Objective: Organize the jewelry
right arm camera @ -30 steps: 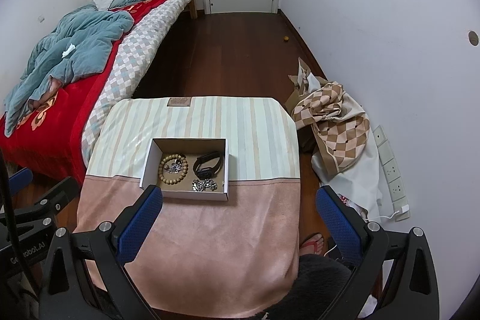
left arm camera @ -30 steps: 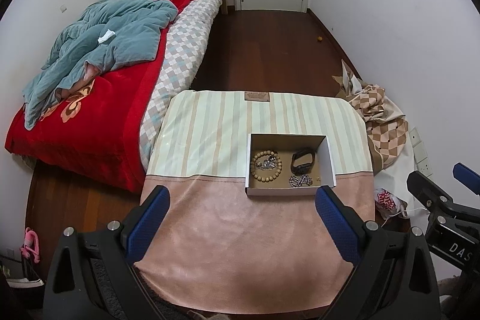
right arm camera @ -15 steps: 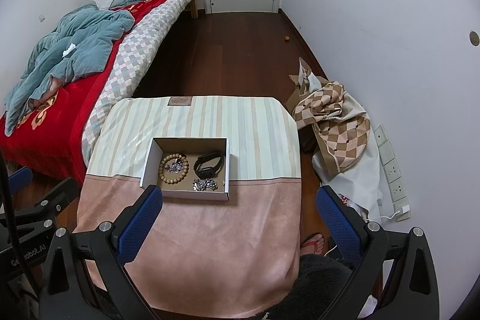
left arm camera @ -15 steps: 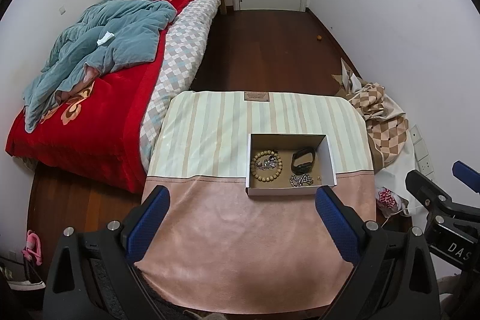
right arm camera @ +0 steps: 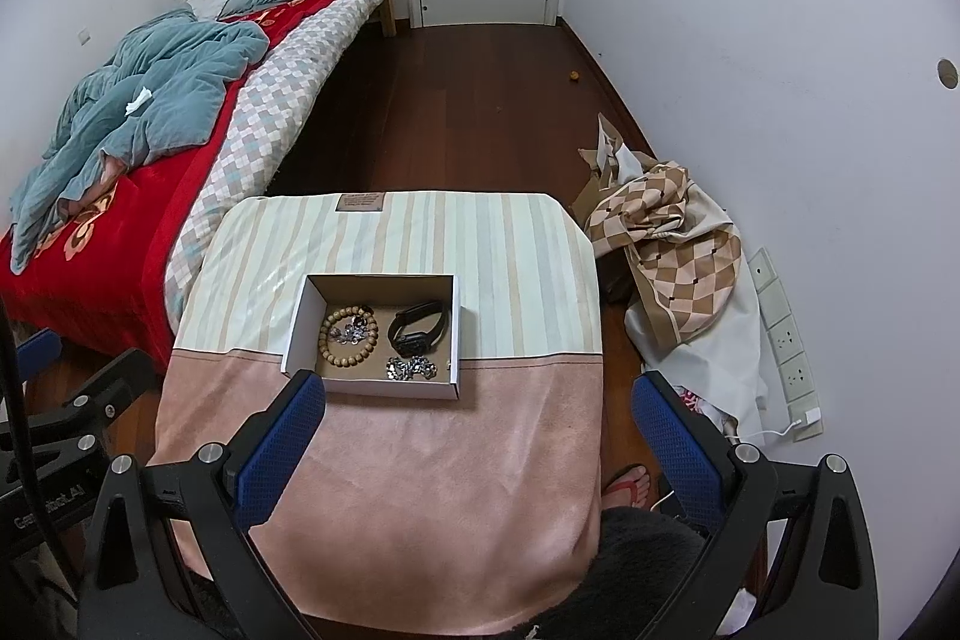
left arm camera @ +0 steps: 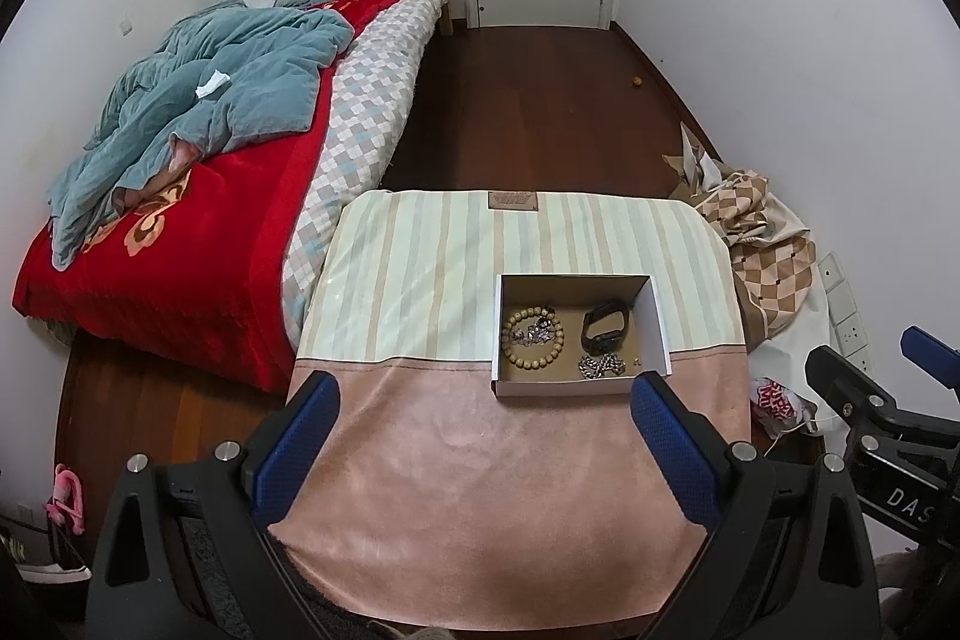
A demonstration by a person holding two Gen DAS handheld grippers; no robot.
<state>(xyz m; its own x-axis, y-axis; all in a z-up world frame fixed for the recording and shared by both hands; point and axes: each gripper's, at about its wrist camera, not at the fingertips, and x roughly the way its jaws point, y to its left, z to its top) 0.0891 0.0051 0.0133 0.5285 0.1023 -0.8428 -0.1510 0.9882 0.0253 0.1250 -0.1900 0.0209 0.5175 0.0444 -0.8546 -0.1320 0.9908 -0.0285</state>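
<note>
both jaws spread wide, holding nothing, short of the box point(right arm camera: 372, 388) on the tabletop point(right arm camera: 420, 460). inside it, the silver chain point(right arm camera: 410, 369) beside the beaded bracelet point(right arm camera: 348, 335) could snag and drag.

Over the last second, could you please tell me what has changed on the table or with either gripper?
Nothing has visibly changed. The left gripper and right gripper hover open and empty above the table, and the wooden bead bracelet, black watch and silver chain lie in the cardboard box as before.
</note>
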